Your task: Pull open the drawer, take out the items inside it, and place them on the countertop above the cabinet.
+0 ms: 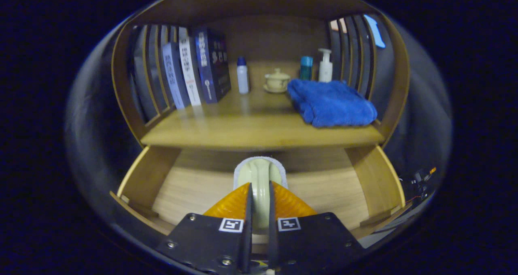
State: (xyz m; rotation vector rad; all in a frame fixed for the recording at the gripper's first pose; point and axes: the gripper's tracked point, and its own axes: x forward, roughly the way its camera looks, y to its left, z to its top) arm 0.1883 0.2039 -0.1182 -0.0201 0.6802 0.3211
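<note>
you're facing the wooden cabinet (121, 88), its countertop (251, 129) bare across the front. below it the drawer (344, 194) stands pulled open. on the countertop's right lies a folded blue towel (332, 103); on the left a row of books (194, 72) stands upright. at the back sit a pump bottle (325, 66), a white bottle (242, 75), a teal bottle (306, 67) and a lidded cup (277, 80). your gripper (259, 204) is narrowed onto the pale green brush (260, 175), both fingers pressing its handle, above the drawer floor.
</note>
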